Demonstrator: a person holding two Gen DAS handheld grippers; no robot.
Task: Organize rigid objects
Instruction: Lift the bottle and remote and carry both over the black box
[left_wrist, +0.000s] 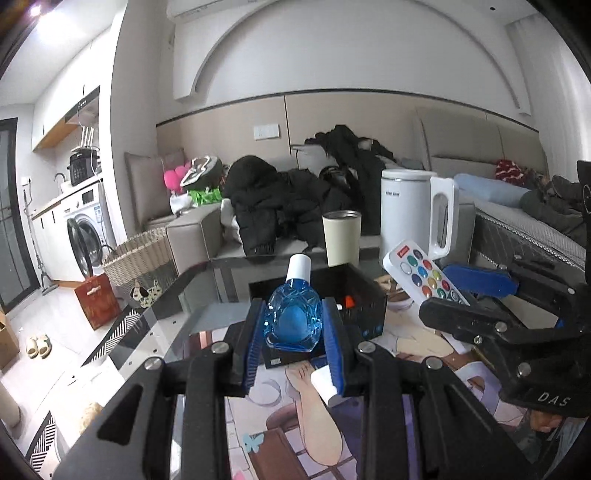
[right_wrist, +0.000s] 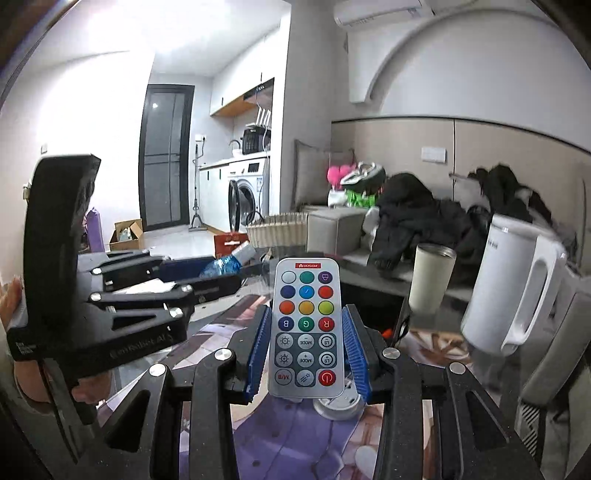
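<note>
The left gripper (left_wrist: 293, 326) has its blue pads pinched tight on the blue bottle (left_wrist: 293, 317), white cap up, held in the air just in front of the black box (left_wrist: 364, 291). To the right of that box, the right gripper (right_wrist: 306, 345) clamps the remote control (right_wrist: 304, 325), coloured buttons facing up, clear of the table (left_wrist: 207, 317).

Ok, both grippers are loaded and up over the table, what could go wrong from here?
The blue bottle is gripped by its smooth faceted sides in the left gripper; it may slip. The remote sticks far out of the right gripper and could clip the white kettle or cup.
</note>
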